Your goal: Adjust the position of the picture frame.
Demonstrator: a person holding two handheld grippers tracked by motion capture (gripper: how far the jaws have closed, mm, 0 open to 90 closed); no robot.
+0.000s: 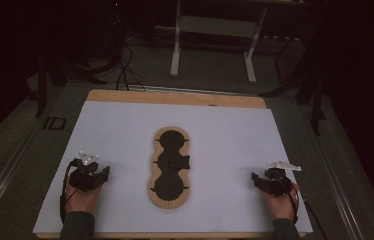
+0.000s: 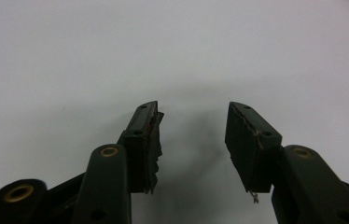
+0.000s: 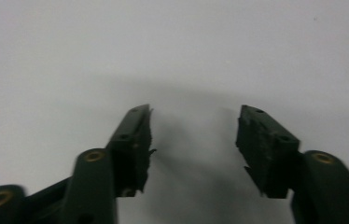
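A wooden puzzle board (image 1: 170,167), peanut-shaped with black pieces set in it, lies in the middle of the white sheet (image 1: 125,125). My left gripper (image 1: 95,167) rests low on the sheet to the board's left, held by a hand. Its jaws stand open over bare white surface, left gripper (image 2: 193,123), with nothing between them. My right gripper (image 1: 265,179) sits on the sheet to the board's right, also in a hand. In the right gripper view the right gripper (image 3: 193,126) is open above plain white sheet, holding nothing.
The sheet lies on a wooden tabletop (image 1: 175,96). Beyond it the dark floor holds cables (image 1: 125,70) and a white table frame (image 1: 215,35). Wide bare sheet lies around the board.
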